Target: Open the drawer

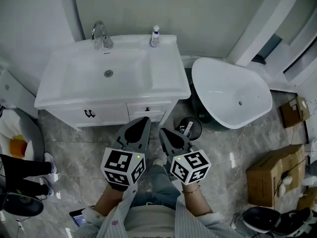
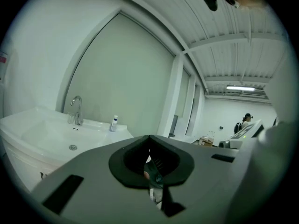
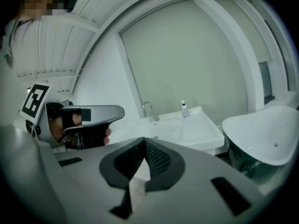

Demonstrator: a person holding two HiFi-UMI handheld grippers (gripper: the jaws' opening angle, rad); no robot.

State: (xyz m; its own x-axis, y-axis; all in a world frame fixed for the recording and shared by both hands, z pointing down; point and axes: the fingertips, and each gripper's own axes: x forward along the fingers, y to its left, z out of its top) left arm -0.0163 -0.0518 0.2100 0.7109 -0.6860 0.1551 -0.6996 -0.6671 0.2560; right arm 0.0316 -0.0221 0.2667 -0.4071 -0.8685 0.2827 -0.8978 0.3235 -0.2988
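A white vanity stands against the far wall, its sink on top. Its front carries a narrow drawer with a dark knob on the right and a wider panel with a dark handle on the left. My left gripper is shut and empty, its tip just short of the knobbed drawer front. My right gripper hangs beside it, a little further back, also shut with nothing held. In the left gripper view the jaws meet over the sink. The right gripper view shows its jaws closed.
A faucet and a small bottle stand on the vanity top. A white tub sits to the right, a dark round bin between it and the vanity. Cardboard boxes lie at right; a person's legs at left.
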